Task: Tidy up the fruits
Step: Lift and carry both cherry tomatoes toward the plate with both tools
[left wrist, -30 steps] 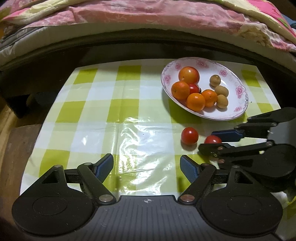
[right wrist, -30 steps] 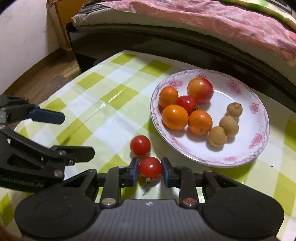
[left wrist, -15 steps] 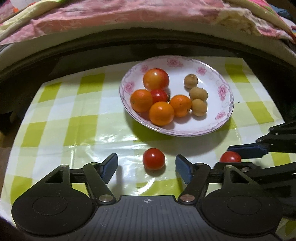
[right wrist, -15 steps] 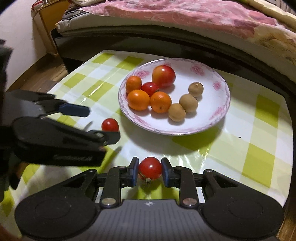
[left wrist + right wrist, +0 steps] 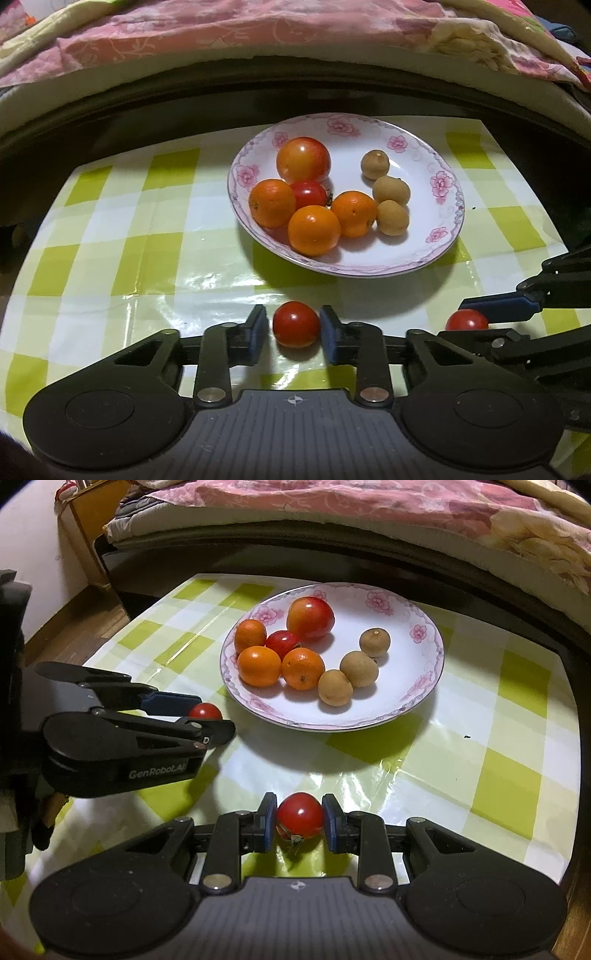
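A white floral plate (image 5: 436, 236) (image 5: 417, 686) holds oranges (image 5: 314, 230), a large tomato (image 5: 303, 158), a small red tomato and three brown longans (image 5: 391, 190). A cherry tomato (image 5: 296, 324) lies on the checked cloth in front of the plate, between the blue pads of my left gripper (image 5: 293, 330); the jaws are closing on it, the pads at its sides. The right wrist view shows that gripper (image 5: 207, 716) at the left with the same tomato (image 5: 205, 712). My right gripper (image 5: 299, 821) is shut on a second cherry tomato (image 5: 300, 814), which also shows at the right (image 5: 466, 320).
The green and white checked cloth (image 5: 122, 236) covers a low table. A dark bed frame (image 5: 184, 96) with pink bedding (image 5: 369, 502) runs along the far edge. Wooden floor (image 5: 74, 616) and a wall lie off the left side. A gloved hand (image 5: 40, 834) holds the left gripper.
My left gripper moved right to the loose cherry tomato and its jaws closed in around it. The right gripper carried its tomato to the right, away from the other one.
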